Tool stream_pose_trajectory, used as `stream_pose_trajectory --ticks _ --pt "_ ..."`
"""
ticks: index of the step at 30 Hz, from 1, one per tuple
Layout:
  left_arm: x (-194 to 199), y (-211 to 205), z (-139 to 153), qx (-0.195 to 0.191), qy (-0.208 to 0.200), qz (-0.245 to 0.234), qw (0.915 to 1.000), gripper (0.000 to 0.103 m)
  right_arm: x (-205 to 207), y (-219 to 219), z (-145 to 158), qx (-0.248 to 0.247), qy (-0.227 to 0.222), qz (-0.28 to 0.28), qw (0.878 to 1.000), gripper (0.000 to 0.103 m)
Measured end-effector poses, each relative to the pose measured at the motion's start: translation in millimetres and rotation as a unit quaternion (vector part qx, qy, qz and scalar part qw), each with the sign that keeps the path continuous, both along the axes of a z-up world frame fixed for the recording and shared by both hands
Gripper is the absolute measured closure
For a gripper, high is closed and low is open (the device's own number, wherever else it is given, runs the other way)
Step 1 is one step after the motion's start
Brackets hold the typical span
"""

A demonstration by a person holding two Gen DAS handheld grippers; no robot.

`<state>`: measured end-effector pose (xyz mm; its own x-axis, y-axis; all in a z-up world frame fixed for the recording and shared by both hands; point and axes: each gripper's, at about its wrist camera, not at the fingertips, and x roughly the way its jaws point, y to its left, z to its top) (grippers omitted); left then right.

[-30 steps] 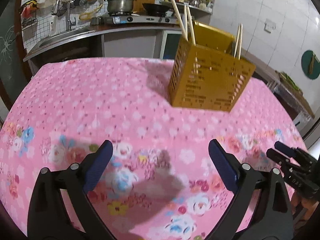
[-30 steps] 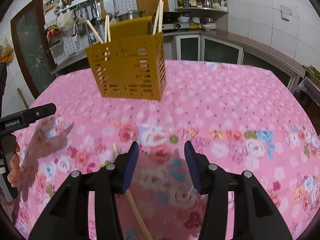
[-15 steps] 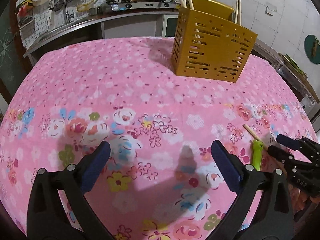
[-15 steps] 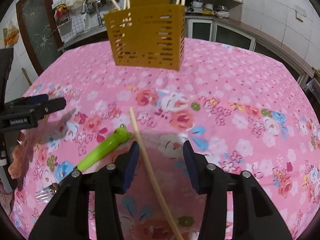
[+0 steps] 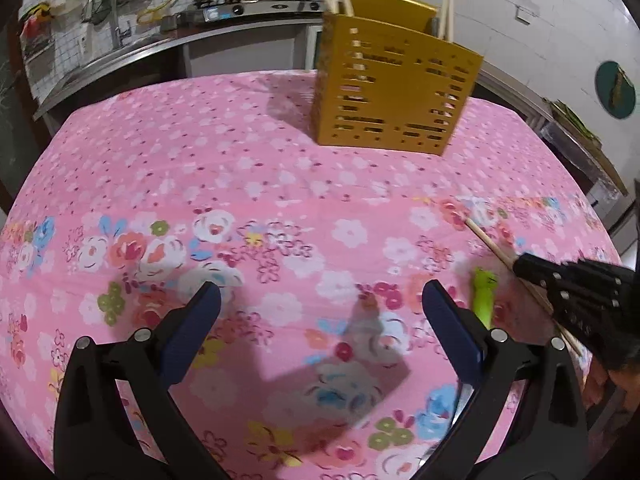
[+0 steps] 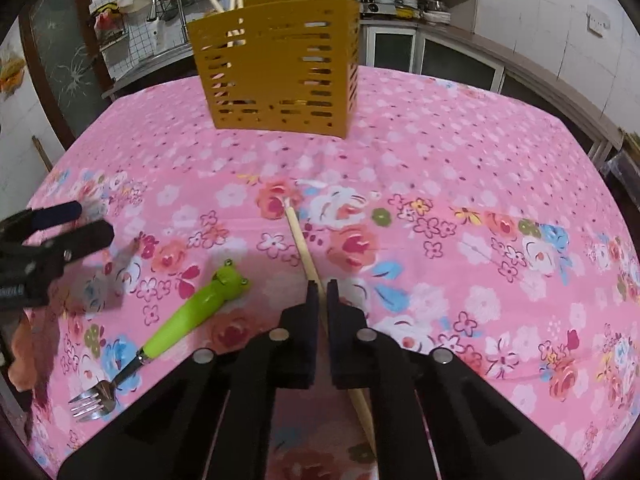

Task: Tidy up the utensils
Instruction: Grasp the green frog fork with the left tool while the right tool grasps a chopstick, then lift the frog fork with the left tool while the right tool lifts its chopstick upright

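From the left wrist, the left gripper (image 5: pixel 320 320) is held low over the pink floral bench (image 5: pixel 240 168), fingers spread wide around nothing. One yellow slotted holder (image 5: pixel 396 92) is seen at the far side, several chopsticks standing in it.

From the right wrist, the right gripper (image 6: pixel 322 296) is angled down, fingers narrowed onto one loose chopstick (image 6: pixel 300 240) (lying on the cloth). One frog-handled fork (image 6: pixel 180 320) lies just left.

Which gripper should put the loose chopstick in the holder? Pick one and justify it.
Right. The right gripper is already shut on the chopstick, facing the yellow utensil holder. The left gripper is open, holding nothing.
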<state>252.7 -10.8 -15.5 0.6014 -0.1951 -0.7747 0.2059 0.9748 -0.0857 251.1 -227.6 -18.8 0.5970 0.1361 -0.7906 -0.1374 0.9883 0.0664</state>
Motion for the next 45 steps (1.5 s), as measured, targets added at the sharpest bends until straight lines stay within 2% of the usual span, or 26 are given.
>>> stream_pose_trajectory --ticks 4,10,14,19,24,31,32,35,40,41,45 --pt "-1 -4 0 0.003 -0.001 -0.001 1.0 0.006 2 1 -2 -0.003 0.005 0.012 1.0 0.094" --pt "1 1 -1 -0.004 0.004 0.005 1.0 0.006 9 5 -5 -0.008 0.008 0.011 1.0 0.094" --pt "-2 -4 1 -0.002 0.0 -0.003 1.0 0.006 13 -3 0 -0.022 0.011 -0.029 0.999 0.097" --pt "-9 -29 1 0.006 0.001 -0.041 0.9991 0.006 11 -37 1 -0.014 0.03 -0.084 0.996 0.097" --pt "-13 -66 -6 0.035 0.015 -0.085 0.9957 0.008 6 -51 -1 -0.005 0.04 -0.088 0.995 0.097" --pt "-3 -99 -14 0.046 0.055 -0.11 0.9913 0.032 9 -55 -3 0.011 0.052 -0.082 0.995 0.097" --pt "0 -103 -17 0.048 0.062 -0.111 0.9907 0.04 12 -56 -3 0.012 0.052 -0.083 0.995 0.097" --pt "9 -111 -21 0.06 0.068 -0.104 0.9905 0.054 19 -55 -3 0.011 0.054 -0.082 0.995 0.097" --pt "27 -108 -19 0.041 0.086 -0.093 0.9911 0.081 34 -58 -2 0.019 0.062 -0.086 0.994 0.097" --pt "31 -107 -19 0.038 0.089 -0.089 0.9913 0.085 36 -58 -3 0.02 0.064 -0.087 0.994 0.097" --pt "40 -102 -18 0.026 0.093 -0.087 0.9915 0.085 43 -56 -4 0.014 0.071 -0.086 0.994 0.097"
